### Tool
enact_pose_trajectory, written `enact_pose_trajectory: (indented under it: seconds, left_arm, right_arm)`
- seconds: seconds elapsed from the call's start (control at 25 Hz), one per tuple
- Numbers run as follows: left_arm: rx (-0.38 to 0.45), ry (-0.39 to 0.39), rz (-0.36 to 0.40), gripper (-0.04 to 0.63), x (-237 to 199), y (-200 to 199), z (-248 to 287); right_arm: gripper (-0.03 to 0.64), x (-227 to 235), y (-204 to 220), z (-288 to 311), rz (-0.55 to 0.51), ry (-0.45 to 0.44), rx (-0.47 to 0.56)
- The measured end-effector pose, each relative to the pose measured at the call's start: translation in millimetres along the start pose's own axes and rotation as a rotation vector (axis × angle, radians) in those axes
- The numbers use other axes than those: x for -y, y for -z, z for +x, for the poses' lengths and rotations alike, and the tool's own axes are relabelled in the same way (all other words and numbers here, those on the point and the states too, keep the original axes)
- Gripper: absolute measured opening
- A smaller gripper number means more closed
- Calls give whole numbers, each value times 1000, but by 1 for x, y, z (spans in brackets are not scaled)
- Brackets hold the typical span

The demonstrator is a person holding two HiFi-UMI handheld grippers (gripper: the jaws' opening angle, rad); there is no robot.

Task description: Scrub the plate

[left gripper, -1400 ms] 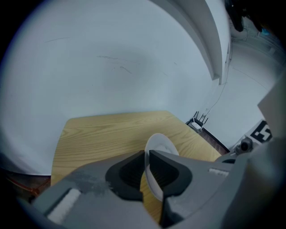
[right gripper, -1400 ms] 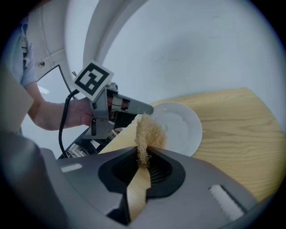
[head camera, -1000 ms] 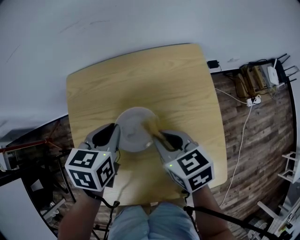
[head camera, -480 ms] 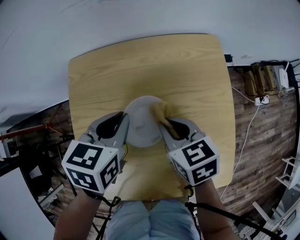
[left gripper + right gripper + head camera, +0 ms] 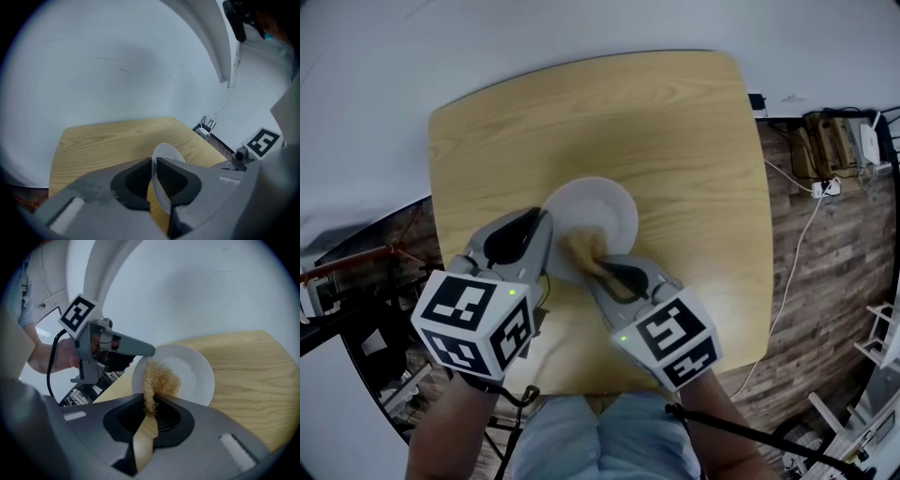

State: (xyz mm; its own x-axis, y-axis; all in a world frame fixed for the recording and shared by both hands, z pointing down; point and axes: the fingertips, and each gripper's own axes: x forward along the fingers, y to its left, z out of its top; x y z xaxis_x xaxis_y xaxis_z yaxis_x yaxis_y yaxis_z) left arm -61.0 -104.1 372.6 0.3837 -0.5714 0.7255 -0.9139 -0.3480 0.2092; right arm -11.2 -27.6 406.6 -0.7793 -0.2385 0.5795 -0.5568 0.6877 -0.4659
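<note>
Bench (image 5: 675, 141) of pale wood filled the middle of the head view, bare apart from the work going on over its near half. The plate (image 5: 609, 208), white and round, sat tilted above that near half, not flat. Whether its lower edge touched the wood could not be told.

The left gripper (image 5: 153, 174) was clamped on the plate's rim, with the thin edge running straight between its dark pads. That narrow bite was all the hold there was. The right gripper (image 5: 151, 412) was pinched on a tan, fibrous scrubber (image 5: 160, 377), whose flat tail ran back through the jaws and whose frayed head was pressed on the plate's face, close to the rim where the left gripper held.

The main risk, as I judged it, was leverage. Hard strokes on a plate held only at its edge could have twisted it in the pads, and a glazed rim offers little friction, so it might have pivoted or slipped out and struck the bench.

A second risk was closeness: the scrubber was working just beside the left gripper's jaws, and a wide stroke could have knocked the two together and loosened the hold.

The smallest was the scrubber itself, soft and springy. Sideways drag could have worked it out of the right gripper's pinch.
</note>
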Motion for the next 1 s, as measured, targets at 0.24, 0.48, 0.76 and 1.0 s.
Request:
enact_pose_trajectory:
  seconds: [0.24,0.48,0.76,1.0]
  left_arm:
    - [-5,-14,11,57,-1,1,0]
    - [0,-23,26,57,3,3,-3]
    - [-14,-20,38,57,14,5,-1]
    - [-24,-14,33,57,18,5,1]
  right_arm:
    - [48,-28,14,1,11,-73,-24]
    - [48,-56,21,-6,2,-126,-17]
    - [48,-40,6,-36,9,-77,32]
    - [48,21,-16,-58,24,98,82]
